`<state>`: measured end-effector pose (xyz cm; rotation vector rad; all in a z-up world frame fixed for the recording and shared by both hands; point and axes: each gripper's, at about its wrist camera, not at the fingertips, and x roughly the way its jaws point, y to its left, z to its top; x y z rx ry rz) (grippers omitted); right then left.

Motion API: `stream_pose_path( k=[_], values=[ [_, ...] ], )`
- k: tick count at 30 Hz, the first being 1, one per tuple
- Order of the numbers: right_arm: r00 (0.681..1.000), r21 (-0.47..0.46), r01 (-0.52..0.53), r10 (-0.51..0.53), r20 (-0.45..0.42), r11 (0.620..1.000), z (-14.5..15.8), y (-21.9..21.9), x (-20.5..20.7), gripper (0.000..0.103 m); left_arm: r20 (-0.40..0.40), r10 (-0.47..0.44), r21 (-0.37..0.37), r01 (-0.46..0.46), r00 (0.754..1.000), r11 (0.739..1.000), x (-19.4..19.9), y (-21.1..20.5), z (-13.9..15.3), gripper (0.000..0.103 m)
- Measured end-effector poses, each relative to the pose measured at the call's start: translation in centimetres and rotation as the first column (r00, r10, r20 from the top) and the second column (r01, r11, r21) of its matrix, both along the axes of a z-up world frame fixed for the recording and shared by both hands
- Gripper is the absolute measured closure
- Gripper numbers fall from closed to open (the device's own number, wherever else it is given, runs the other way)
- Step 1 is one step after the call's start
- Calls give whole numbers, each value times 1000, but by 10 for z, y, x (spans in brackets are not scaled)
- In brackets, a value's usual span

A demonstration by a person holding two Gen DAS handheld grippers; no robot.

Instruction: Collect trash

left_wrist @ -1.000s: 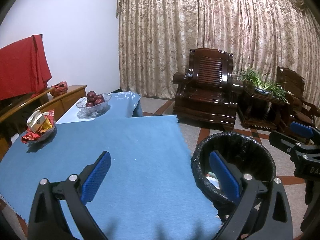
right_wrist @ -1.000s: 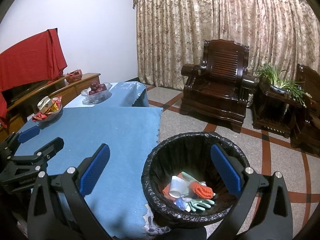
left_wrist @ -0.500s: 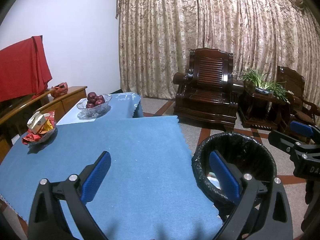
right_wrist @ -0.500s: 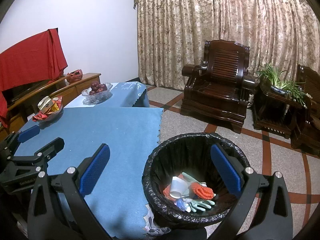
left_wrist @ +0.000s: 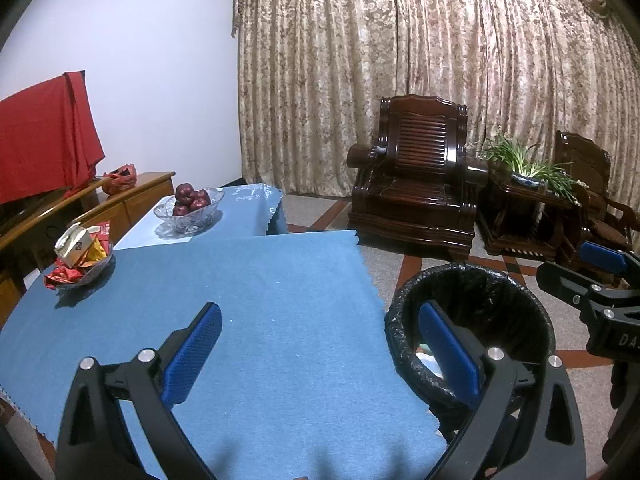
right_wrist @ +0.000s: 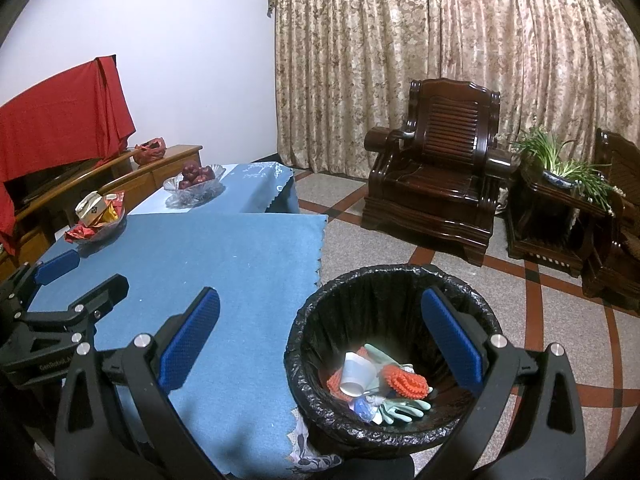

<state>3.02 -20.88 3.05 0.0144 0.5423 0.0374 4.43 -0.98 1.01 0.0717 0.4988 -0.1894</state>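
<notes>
We log the trash bin (right_wrist: 394,360): round, lined with a black plastic bag, standing on the floor (right_wrist: 560,320) just beside the right edge of the bench (right_wrist: 224,264). Inside we see a white paper cup (right_wrist: 357,374), orange knitted pieces (right_wrist: 404,384), pale green gloves (right_wrist: 400,406) and some smaller scraps we cannot identify. In the left wrist view the bin (left_wrist: 472,308) shows mostly its dark inner wall.

The left gripper (left_wrist: 316,354) hangs above the bench's near edge, jaws spread wide, nothing between them. The right gripper (right_wrist: 320,340) is above the bin's near rim, jaws likewise released and empty.

The bench carries a blue cloth with a scalloped edge. Beyond it stands a second, lighter blue-covered table (right_wrist: 256,184). The floor is speckled stone with red bands. Patterned beige curtains (right_wrist: 440,60) cover the far wall; a red cloth (right_wrist: 60,108) drapes over something on a wooden sideboard (right_wrist: 168,164).

Counts: one bin, two grippers, one glass bowl of red fruit (right_wrist: 194,180), one dish of snack packets (right_wrist: 96,220), two dark wooden armchairs (right_wrist: 440,168), one potted plant (right_wrist: 568,164).
</notes>
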Motion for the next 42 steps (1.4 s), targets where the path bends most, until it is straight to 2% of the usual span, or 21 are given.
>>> stream_pose_path(
  k=[42],
  values=[
    [1000,1,2,-2,-8,1000,-4,1,0,5,-4,2,3,-2,1000,1000,-3,0,5,6]
  ],
)
